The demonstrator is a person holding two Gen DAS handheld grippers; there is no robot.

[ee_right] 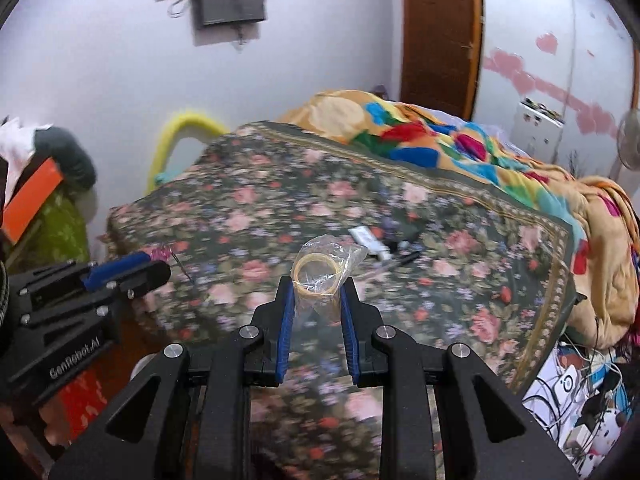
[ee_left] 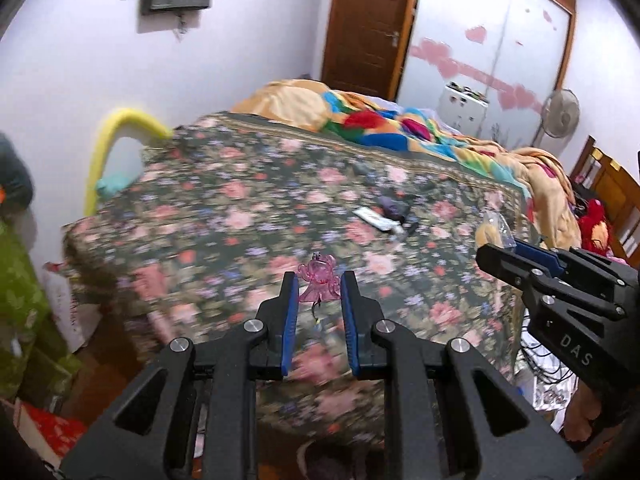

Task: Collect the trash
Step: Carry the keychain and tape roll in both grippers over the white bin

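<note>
Two grippers hovering over bed (ee_left: 240, 208) with floral cover. Left gripper (ee_left: 319, 286): fingers clenching one pink crumpled wrapper (ee_left: 318, 282), held off bed. Right gripper (ee_right: 318, 292): fingers grasping one clear bag (ee_right: 326, 270) with yellowish ring inside, also lifted. More litter lying on bed at 1 o'clock from both: one white tube (ee_right: 370, 242), one dark pen (ee_right: 406, 258), one purple scrap (ee_left: 390, 206). One bright blanket (ee_left: 384, 124) heaped at 1 o'clock. One fan (ee_left: 560, 110) at 2 o'clock.
</note>
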